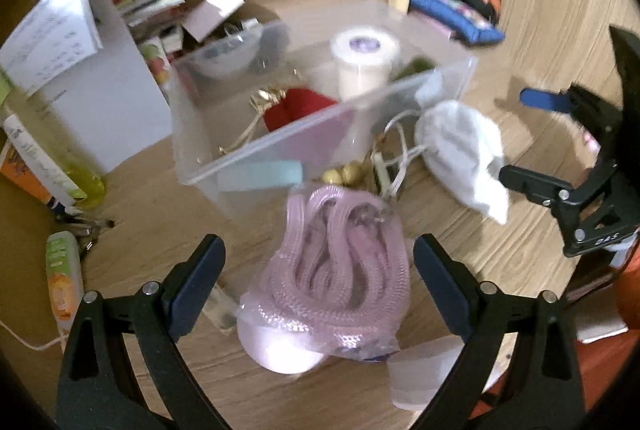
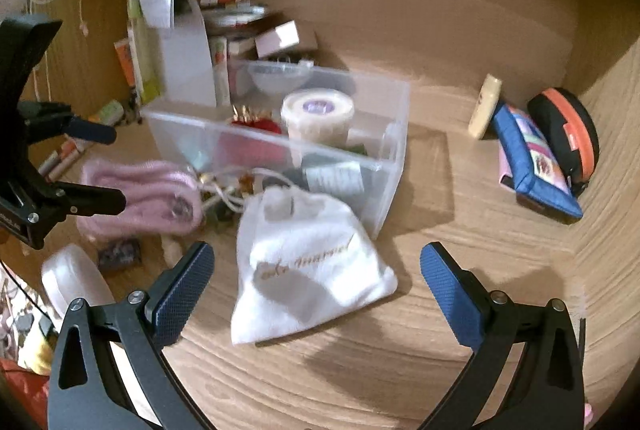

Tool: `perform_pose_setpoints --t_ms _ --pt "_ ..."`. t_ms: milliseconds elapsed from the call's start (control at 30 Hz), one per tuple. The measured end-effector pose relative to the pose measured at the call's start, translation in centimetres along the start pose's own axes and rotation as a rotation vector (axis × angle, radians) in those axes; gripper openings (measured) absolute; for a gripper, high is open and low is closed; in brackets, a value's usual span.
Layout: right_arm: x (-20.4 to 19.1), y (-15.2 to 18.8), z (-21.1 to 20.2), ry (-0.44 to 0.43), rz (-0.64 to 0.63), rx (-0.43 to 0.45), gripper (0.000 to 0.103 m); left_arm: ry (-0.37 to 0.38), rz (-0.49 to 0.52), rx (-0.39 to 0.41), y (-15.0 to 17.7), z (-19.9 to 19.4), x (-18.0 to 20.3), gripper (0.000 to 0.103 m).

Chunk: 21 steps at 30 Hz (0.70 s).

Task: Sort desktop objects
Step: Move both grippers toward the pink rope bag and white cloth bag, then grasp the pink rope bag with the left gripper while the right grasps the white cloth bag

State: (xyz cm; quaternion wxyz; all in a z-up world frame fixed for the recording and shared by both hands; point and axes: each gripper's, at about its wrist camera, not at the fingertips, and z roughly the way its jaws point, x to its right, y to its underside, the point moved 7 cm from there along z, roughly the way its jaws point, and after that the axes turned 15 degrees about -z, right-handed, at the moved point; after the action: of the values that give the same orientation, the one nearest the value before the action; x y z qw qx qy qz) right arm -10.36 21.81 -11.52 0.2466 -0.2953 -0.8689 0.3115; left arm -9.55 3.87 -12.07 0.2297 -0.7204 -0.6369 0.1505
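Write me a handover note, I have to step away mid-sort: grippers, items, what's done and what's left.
Left hand-held gripper: open, fingers either side of the bagged pink cord, not closed on it.
Right hand-held gripper: open, over the white drawstring pouch.
Clear plastic bin already holds a white tub and a red pouch.
Left: cord, pouch, blue pencil case and small cream bottle on the desk.

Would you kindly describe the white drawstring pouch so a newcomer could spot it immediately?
Find the clear plastic bin in the middle of the wooden desk. The white drawstring pouch lies against its near corner. Unlike the pink bagged cord beside it, it is plain white cloth with gold script.
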Motion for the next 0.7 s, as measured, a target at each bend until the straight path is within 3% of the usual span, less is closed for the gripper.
perform_pose_setpoints --t_ms 300,500,700 --pt "-0.3 1.1 2.6 -0.037 -0.01 -0.089 0.103 0.005 0.094 -0.13 0.8 3.0 1.6 0.096" --pt "-0.7 0.8 4.4 -0.06 -0.047 -0.125 0.103 0.018 0.081 -0.175 0.9 4.7 1.4 0.095" --pt "-0.9 0.4 5.5 -0.096 -0.058 -0.141 0.101 0.053 0.077 -0.169 1.1 4.5 1.4 0.079"
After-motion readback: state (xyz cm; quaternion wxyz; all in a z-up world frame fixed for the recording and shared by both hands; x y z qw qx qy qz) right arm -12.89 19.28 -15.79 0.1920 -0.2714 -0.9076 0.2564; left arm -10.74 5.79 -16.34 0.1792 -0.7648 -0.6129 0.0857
